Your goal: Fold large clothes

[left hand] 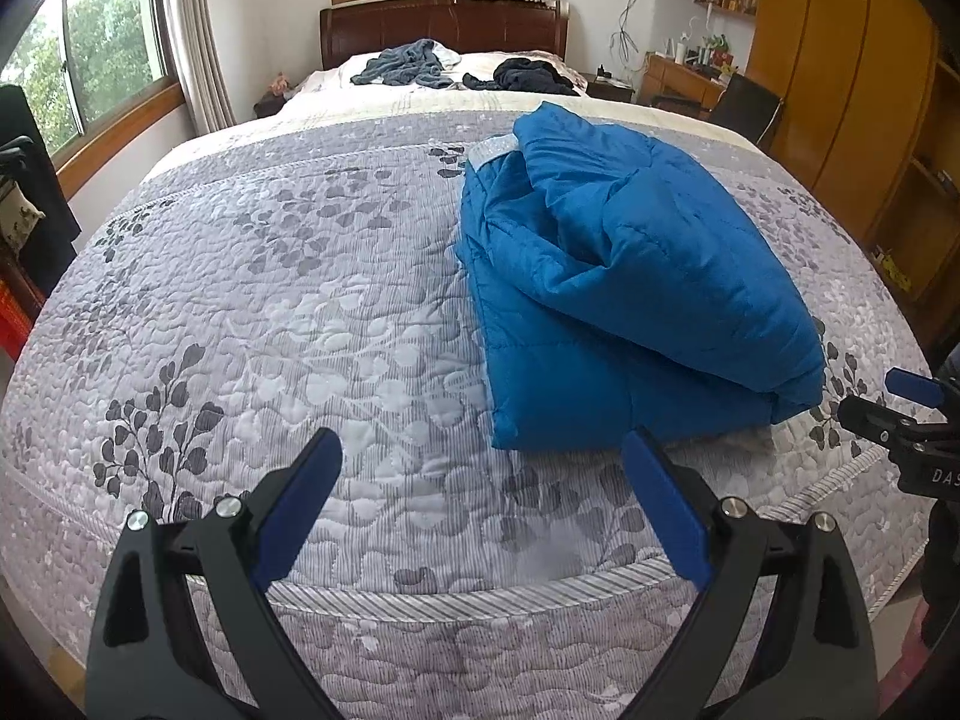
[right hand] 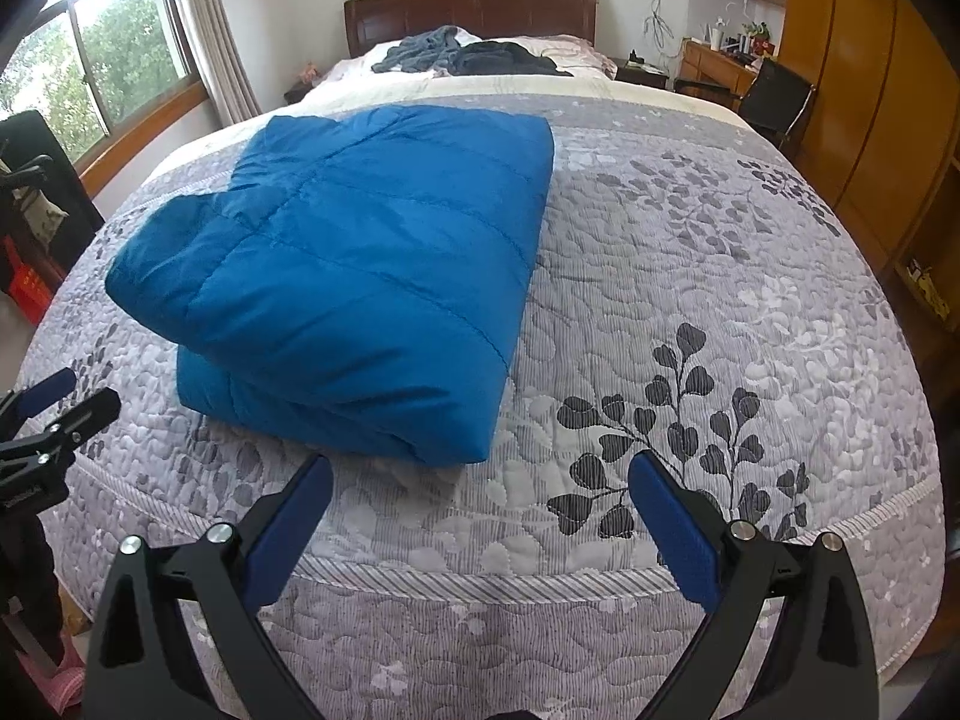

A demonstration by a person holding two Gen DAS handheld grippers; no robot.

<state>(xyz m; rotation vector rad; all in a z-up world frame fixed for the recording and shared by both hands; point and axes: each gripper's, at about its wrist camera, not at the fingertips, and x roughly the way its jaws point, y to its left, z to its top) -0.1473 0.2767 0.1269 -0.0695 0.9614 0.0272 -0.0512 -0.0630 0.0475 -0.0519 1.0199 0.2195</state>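
Folded blue jacket [right hand: 354, 294] on grey leaf-print bedspread [right hand: 690, 312], right tool [right hand: 480, 474] spread wide, empty

soft daylight from glaring window [left hand: 114, 42]; edges bend, perhaps slightly blurred.

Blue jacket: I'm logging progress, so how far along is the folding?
Done: the blue jacket lies folded into a compact bundle on the bed. In hand: nothing; the left gripper and right gripper are both open and clear of it. Left: possibly the grey garment and dark garment, unfolded near the headboard.
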